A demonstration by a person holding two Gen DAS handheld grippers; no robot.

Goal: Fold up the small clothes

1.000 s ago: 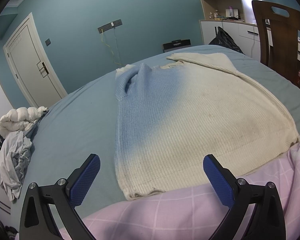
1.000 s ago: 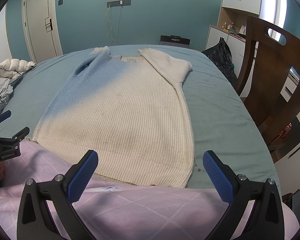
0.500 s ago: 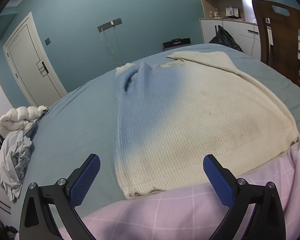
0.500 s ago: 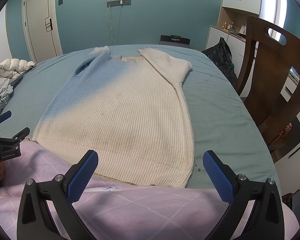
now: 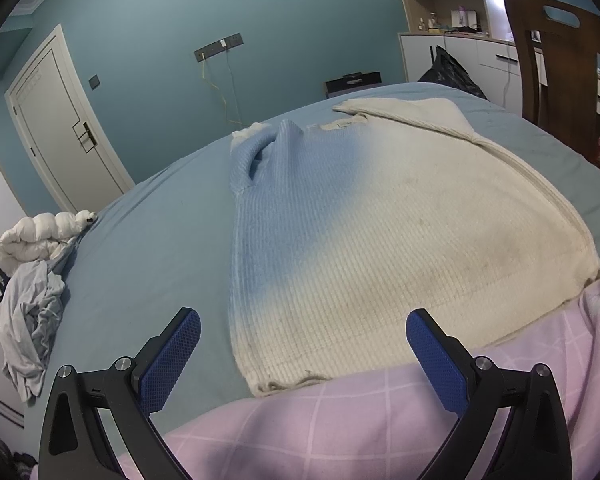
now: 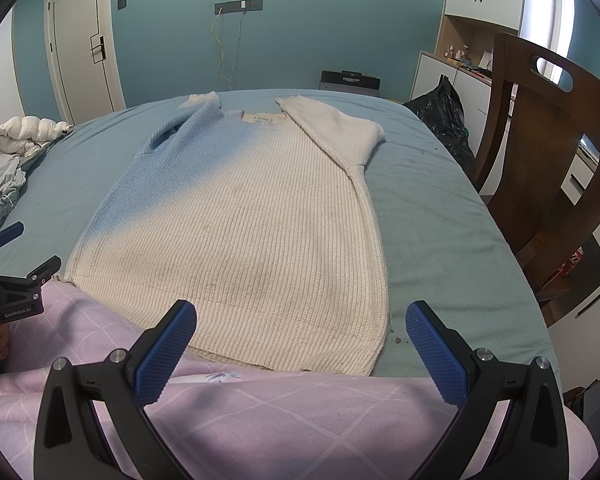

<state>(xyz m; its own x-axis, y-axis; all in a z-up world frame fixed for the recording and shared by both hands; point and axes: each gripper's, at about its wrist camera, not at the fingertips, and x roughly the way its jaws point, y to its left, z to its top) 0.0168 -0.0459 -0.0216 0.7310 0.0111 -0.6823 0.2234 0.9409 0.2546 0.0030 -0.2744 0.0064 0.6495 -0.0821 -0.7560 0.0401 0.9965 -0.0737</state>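
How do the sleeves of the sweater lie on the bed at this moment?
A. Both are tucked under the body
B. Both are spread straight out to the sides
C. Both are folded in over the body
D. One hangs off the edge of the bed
C: on the sweater, the blue sleeve and the white sleeve both lie folded in on top of the body.
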